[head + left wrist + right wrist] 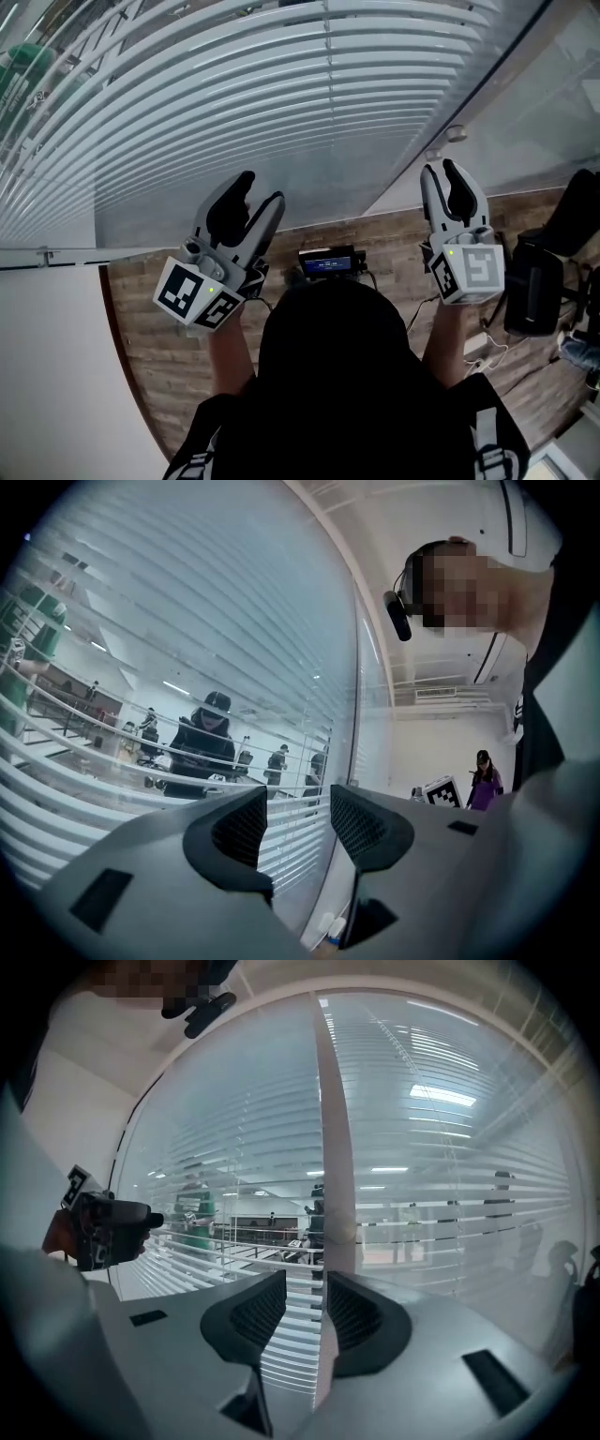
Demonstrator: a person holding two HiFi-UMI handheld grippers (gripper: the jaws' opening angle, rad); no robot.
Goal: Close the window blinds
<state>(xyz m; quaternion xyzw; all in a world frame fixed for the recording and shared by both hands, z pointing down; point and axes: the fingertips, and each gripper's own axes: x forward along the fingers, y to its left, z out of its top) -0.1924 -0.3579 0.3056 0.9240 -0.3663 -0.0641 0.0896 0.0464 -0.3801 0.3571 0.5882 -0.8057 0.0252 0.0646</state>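
Blinds [281, 84] open, upper frame.
My left claw [261, 189] and right claw [442, 171] gape empty, mid-frame — raised to reach them, I judge.

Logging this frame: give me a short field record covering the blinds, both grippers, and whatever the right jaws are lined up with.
Blinds: slats tilted open; the room beyond shows through them
Left gripper: raised toward the glass, jaws apart, nothing between them
Right gripper: raised, jaws apart, lined up with a vertical white strip; contact cannot be told
Small knob: by the dark frame line above the right gripper, apart from it
Task state: blinds not yet closed
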